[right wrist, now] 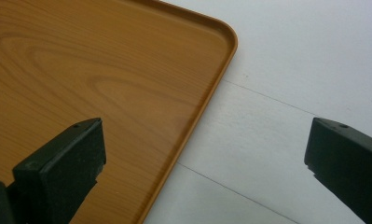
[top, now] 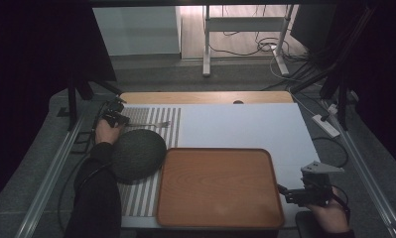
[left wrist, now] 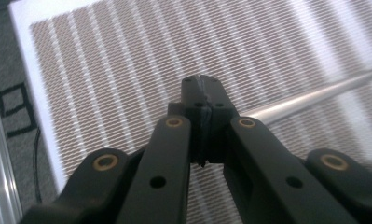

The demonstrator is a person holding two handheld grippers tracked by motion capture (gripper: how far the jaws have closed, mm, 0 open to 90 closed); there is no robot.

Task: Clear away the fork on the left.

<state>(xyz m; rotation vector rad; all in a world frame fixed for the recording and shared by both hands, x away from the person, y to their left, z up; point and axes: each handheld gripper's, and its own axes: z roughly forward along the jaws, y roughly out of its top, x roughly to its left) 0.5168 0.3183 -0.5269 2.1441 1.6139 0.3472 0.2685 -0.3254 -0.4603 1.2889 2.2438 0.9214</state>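
One wooden tray (top: 219,187) lower centre, one striped mat (top: 148,121) at left, one metal utensil (top: 153,124) upper left, one dark round hat (top: 137,154) left of centre, two grippers: left (top: 117,119), right (top: 294,191).

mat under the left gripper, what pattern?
Striped: the mat has brown woven bands alternating with white lines. Clearest in the left gripper view.

A wooden tray (top: 219,187) lies on the white tabletop (top: 245,126), just right of a striped mat (top: 141,193). A dark round cap (top: 138,154) covers the mat's middle, touching the tray's left rim. Beyond, cables (top: 265,47) trail across the floor.
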